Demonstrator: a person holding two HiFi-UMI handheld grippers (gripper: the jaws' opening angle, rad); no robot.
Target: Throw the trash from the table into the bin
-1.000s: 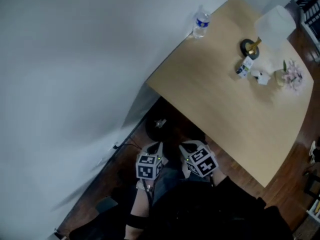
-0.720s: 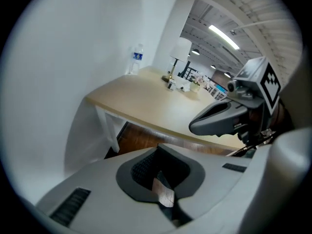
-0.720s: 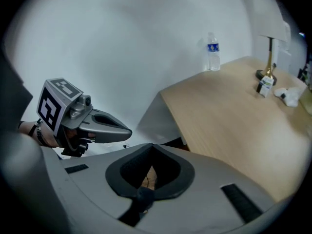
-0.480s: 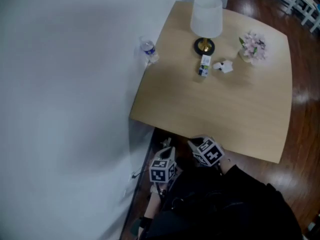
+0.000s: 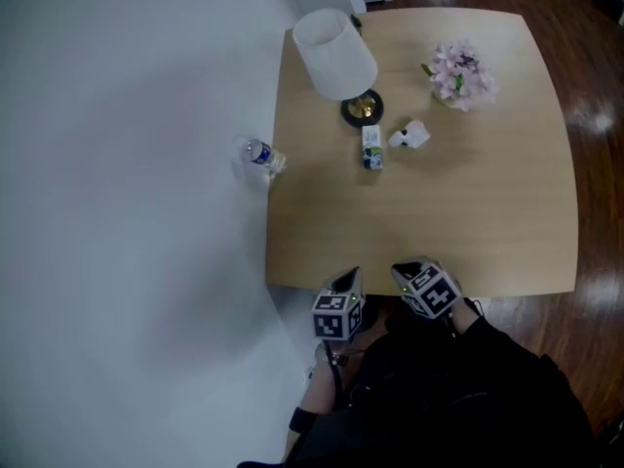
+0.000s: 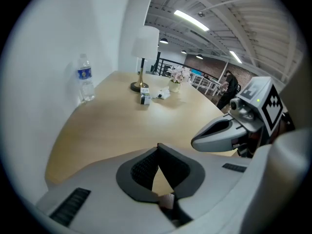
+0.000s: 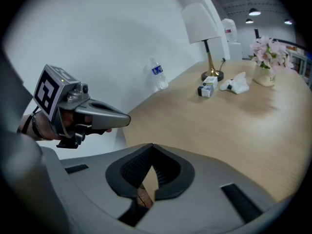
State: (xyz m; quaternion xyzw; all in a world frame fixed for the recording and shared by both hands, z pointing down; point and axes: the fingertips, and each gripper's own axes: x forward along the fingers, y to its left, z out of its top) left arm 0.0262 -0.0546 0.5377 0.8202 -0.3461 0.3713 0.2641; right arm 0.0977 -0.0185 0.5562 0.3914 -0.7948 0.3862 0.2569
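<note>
Pale wood makes up the square table (image 5: pixel 458 222), which stands with its left edge against a plain white wall (image 5: pixel 117 183) on a dark, glossy plank floor (image 5: pixel 590 135). The left gripper view shows a high ribbed ceiling with strip lights (image 6: pixel 190 20) and a brick wall far behind.

At the far left corner stands a lamp (image 5: pixel 334 52) with a white shade and a brass foot. To its right is a pot of pink flowers (image 5: pixel 460 72). A bottle (image 5: pixel 261 154) with a blue label stands upright at the left edge, close to the wall and cap up.

The trash lies just in front of the lamp foot. The carton (image 5: pixel 371 148), white with blue and green print, appears to lie flat. Its long axis runs from the near edge toward the lamp foot, one short end close to that foot. Just right of it, not quite touching, sits a crumpled white wad (image 5: pixel 409 136) with no clear long axis.

The left gripper (image 6: pixel 158 147) and the right gripper (image 7: pixel 152 147) hang side by side over the table's near edge, aimed across the top and well apart from the trash. Each has its jaws pressed together at the tips with nothing between them. The person's dark sleeves (image 5: pixel 448 398) fill the bottom of the head view.
</note>
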